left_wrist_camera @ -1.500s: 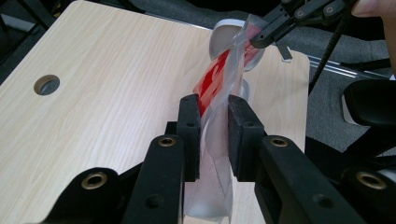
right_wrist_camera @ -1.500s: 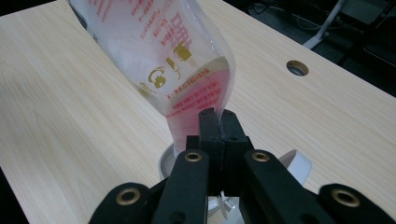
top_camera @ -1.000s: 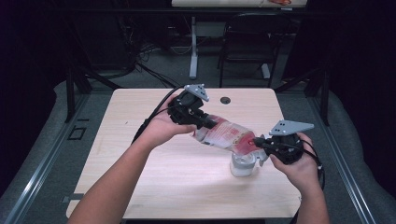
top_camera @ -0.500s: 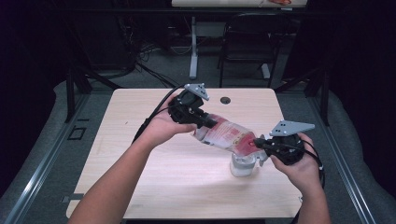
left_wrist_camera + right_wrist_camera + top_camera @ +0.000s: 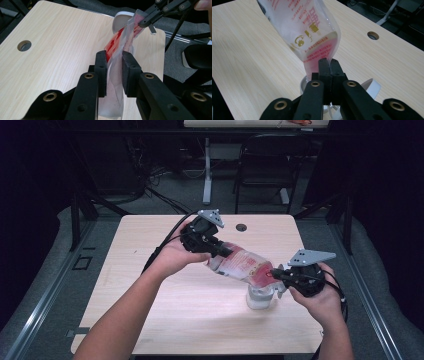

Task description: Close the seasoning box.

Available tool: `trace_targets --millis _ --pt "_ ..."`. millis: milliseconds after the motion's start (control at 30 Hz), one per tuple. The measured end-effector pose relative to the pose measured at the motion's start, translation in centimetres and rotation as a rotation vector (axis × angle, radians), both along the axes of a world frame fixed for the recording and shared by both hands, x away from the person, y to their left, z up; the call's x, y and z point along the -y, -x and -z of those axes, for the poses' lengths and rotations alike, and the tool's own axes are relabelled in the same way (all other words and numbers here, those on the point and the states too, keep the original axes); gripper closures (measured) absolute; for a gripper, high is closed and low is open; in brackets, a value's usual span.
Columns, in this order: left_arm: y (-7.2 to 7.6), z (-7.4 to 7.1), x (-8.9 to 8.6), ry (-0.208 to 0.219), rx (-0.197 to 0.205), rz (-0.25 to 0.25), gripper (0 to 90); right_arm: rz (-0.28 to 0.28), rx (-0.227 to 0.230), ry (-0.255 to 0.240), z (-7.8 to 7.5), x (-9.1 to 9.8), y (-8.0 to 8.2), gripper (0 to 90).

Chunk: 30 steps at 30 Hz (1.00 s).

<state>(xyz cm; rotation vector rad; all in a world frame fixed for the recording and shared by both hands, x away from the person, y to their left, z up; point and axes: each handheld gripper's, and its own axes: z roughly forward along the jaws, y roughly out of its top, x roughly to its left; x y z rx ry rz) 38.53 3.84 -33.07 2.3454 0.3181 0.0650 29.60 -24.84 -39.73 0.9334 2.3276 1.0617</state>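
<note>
Clear plastic with red print makes up the pouch [image 5: 240,265] that we hold up over the wooden table [image 5: 150,310] with both hands. Our left gripper [image 5: 212,247] squeezes the top end of the pouch, with its two black jaws pressed on each side of it. Our left arm reaches in from the bottom of the high view and bends toward the middle, and that hand sits higher than the other one. Our right gripper [image 5: 274,274] has its jaws tight together on the low corner of the pouch. Our right hand [image 5: 320,295] sits low, near the right edge of the table. So the pouch slants down from left to right. Its low end hangs just above a small clear cup [image 5: 260,297] standing on the table.
</note>
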Motion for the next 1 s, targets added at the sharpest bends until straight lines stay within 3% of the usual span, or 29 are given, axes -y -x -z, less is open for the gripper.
trace_targets --millis 1000 --pt "0.16 -0.23 0.42 0.000 0.006 0.006 77.1 0.009 -0.003 0.007 0.15 -0.04 -0.09 90.0"
